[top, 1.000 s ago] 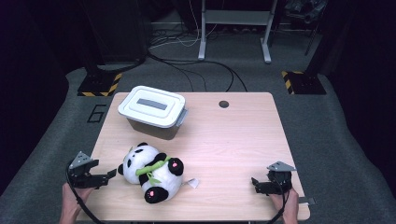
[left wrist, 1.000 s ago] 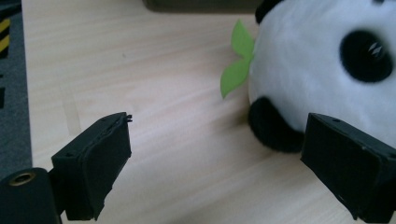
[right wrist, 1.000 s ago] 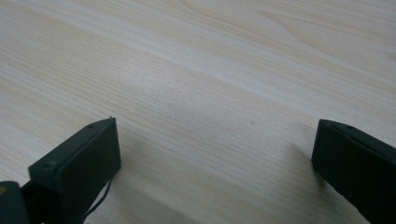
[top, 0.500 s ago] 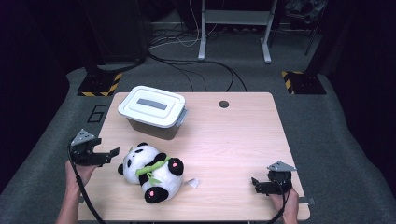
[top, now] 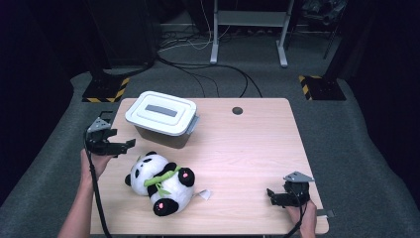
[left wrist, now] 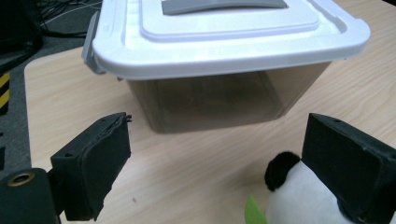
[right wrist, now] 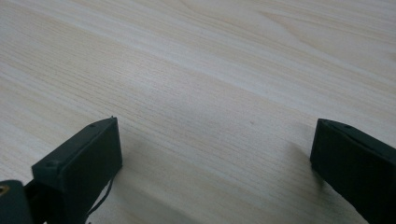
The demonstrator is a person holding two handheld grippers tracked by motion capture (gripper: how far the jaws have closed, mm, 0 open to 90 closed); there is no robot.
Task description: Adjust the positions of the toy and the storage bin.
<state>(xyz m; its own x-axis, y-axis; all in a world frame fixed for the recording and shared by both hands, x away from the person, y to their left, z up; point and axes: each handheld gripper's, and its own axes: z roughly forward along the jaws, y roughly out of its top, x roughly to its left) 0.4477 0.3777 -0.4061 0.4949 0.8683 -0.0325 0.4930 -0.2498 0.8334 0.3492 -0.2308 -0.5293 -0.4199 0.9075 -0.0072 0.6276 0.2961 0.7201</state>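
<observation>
The panda [left wrist: 299,196] is cut off at the frame's bottom edge behind the gripper's jaw.

On the wooden table [top: 247,148] there is one plastic storage box [top: 163,119], and it has one white lid [top: 161,111] with one grey handle [top: 160,110] on top. In the left gripper view one grey latch [left wrist: 89,49] is visible on the box side; in the high view one latch [top: 193,124] is also visible. There is one plush panda [top: 161,181], with one green scarf [top: 161,178] and one small white tag [top: 204,194]. The table has one round cable hole [top: 237,110]. There are two grippers: one left gripper [top: 119,146] and one right gripper [top: 271,195], each with two black jaws. On the floor behind there are two yellow-black striped plates [top: 106,90].
</observation>
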